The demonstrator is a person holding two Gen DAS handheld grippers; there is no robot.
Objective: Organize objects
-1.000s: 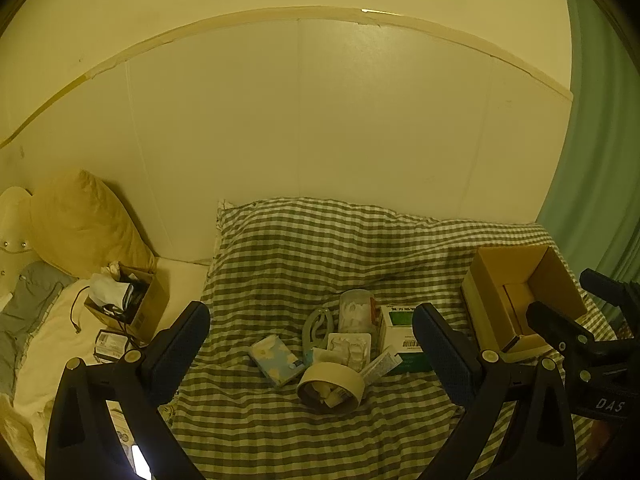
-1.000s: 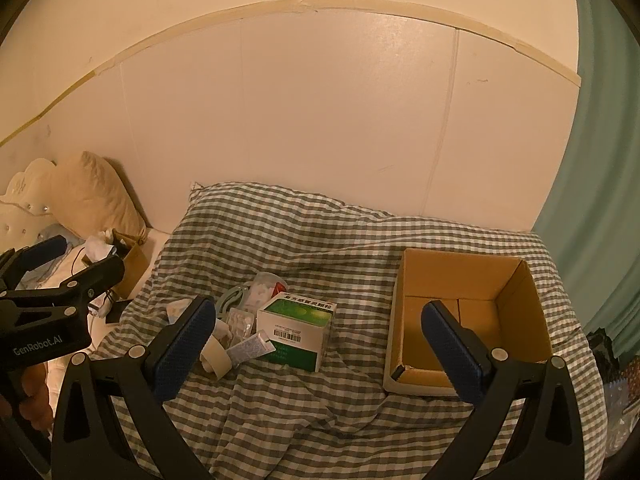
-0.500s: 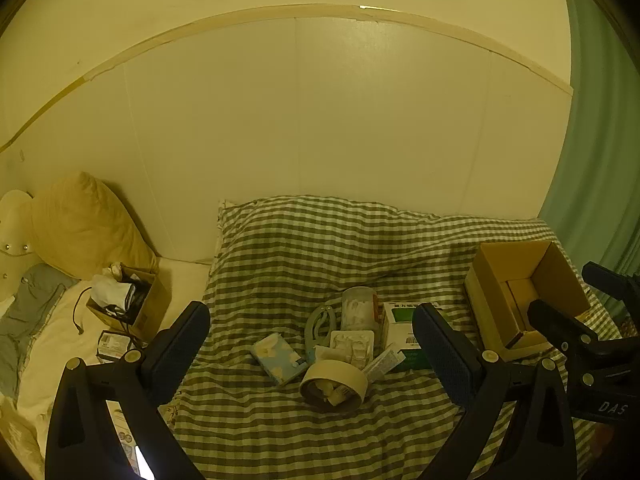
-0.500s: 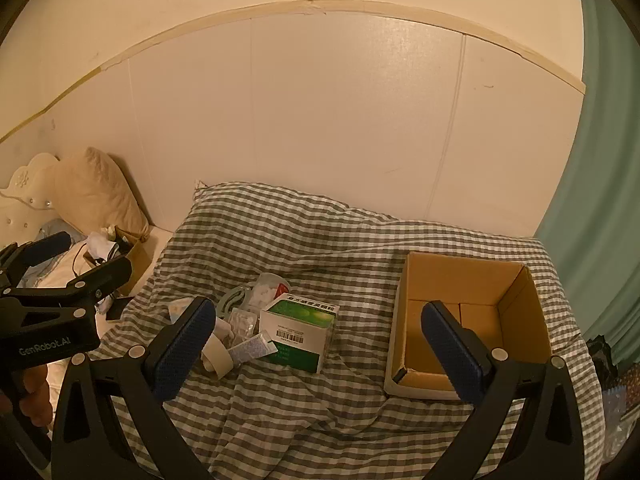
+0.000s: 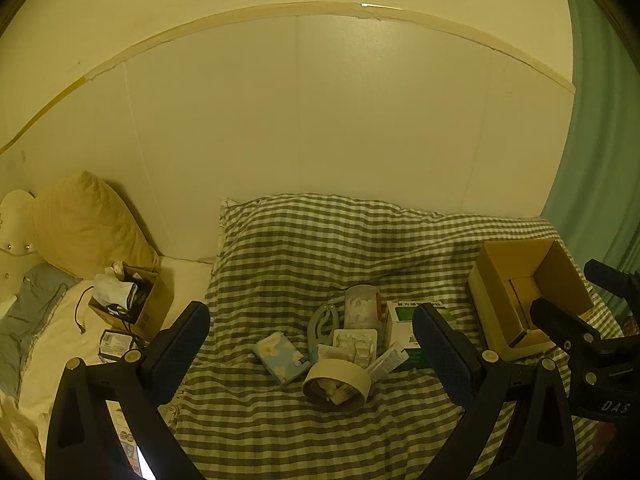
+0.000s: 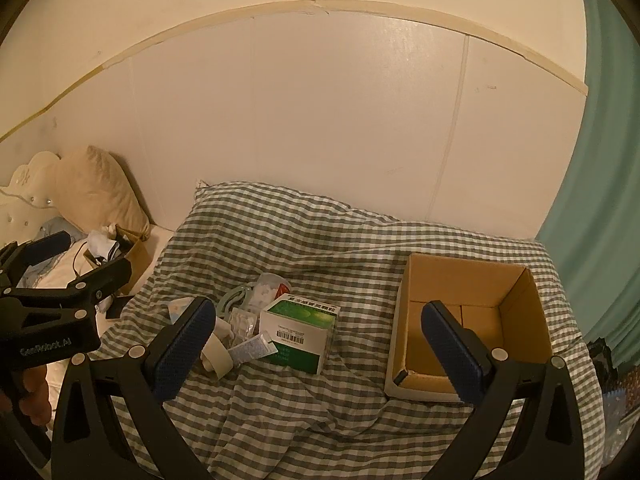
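Both grippers hover, spread wide and holding nothing, over a checked blanket strewn with small objects.

A cream pillow (image 5: 86,224) leans on the wall at the far left, with a small cluttered box (image 5: 132,300) below it and a green curtain (image 6: 600,160) at the right edge. Nothing lies between the left gripper (image 5: 312,344) and the pile on the checked blanket (image 5: 320,248): a tape roll (image 5: 336,384) nearest, a flowered tissue pack (image 5: 282,356) just left of it, a clear jar (image 5: 360,306) lying behind. The right gripper (image 6: 316,328) frames a green-and-white carton (image 6: 298,326), a white tube (image 6: 252,346) propped against it. The open cardboard box (image 6: 520,308) sits apart to the right.
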